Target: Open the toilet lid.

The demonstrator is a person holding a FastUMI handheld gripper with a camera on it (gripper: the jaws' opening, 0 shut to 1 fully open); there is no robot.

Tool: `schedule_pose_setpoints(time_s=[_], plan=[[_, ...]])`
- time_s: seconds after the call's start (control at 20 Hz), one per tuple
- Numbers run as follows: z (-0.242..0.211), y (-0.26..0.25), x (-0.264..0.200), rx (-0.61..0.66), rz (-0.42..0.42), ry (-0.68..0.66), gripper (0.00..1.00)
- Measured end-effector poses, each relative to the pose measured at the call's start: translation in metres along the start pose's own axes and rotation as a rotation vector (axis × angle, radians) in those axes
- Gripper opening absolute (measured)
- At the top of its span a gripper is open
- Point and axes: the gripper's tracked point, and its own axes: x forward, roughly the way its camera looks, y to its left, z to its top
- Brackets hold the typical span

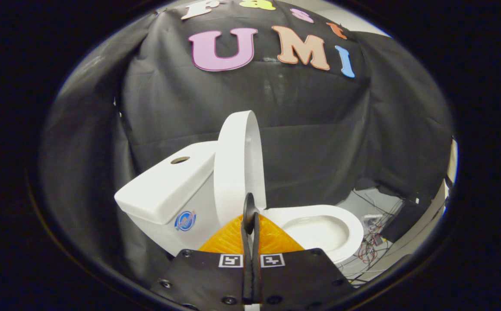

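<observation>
A white toilet stands just beyond my fingers. Its lid [238,166] is raised upright, edge-on to me, leaning back toward the tank [168,185]. To the right of the lid the seat [319,214] lies flat around the open bowl [315,231]. My gripper [250,211] is shut, its two fingers pressed together with nothing between them. The fingertips sit just in front of the lid's lower edge; whether they touch it I cannot tell.
The tank has a round flush-button hole [180,160] on top and a blue sticker [185,220] on its side. Black cloth walls close in behind and to the left. Loose cables [373,242] and a dark box [399,222] lie on the floor right of the bowl.
</observation>
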Motion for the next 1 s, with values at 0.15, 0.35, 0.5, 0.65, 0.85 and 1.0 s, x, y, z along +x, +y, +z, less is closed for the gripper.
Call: schedule_pose_setpoints(time_s=[0.15, 0.35, 0.5, 0.65, 0.85, 1.0], plan=[[0.001, 0.016, 0.003, -0.018, 0.011, -0.023, 0.01], [-0.002, 0.040, 0.004, -0.077, 0.012, -0.028, 0.01], [-0.003, 0.045, 0.005, -0.091, -0.023, -0.031, 0.01], [-0.001, 0.045, 0.004, -0.089, -0.043, -0.058, 0.01], [-0.001, 0.053, 0.005, -0.051, 0.015, -0.086, 0.12], [-0.008, 0.063, 0.006, -0.093, 0.123, -0.053, 0.37]])
